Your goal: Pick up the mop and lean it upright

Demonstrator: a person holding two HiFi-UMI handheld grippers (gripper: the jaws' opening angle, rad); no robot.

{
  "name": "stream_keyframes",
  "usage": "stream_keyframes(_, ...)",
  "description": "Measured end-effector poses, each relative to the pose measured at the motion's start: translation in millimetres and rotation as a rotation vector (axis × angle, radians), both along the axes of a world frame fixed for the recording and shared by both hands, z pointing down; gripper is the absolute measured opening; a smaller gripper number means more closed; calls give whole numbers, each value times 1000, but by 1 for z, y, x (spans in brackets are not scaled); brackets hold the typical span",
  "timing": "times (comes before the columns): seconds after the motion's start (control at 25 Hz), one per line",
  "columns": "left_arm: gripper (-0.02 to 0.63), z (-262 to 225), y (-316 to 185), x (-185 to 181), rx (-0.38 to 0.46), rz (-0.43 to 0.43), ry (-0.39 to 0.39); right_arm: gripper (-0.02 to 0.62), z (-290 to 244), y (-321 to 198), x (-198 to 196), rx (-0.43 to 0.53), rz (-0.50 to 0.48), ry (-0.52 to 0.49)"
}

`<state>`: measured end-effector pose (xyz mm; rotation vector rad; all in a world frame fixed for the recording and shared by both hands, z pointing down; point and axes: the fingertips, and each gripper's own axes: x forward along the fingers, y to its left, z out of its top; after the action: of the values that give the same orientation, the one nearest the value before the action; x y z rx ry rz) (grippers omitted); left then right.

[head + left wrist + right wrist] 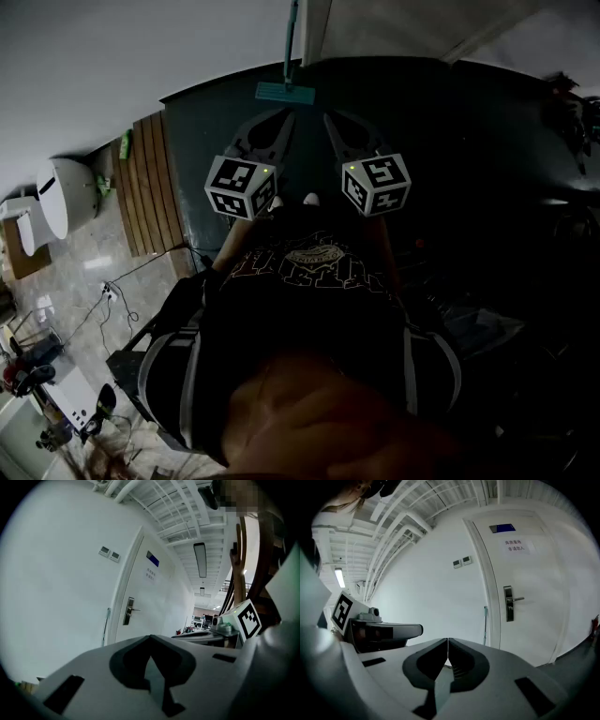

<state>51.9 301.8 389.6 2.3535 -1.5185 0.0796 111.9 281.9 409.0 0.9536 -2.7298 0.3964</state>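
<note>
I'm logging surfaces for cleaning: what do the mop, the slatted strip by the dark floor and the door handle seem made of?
Mop: teal pole and flat head, probably plastic or painted metal; too small to settle. Slatted strip: brown parallel boards, matt, likely wood. Door handle: grey with a sheen, apparently brushed metal.

A white door [529,620] with a metal handle [509,603] stands closed beside two wall panels [461,562].
</note>
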Motion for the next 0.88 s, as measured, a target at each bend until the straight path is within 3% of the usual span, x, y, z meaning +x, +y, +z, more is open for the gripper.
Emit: stream_keyframes(0.88,48,8,-1,29,2,-41,14,20,-4,-10,31,37,9,-41)
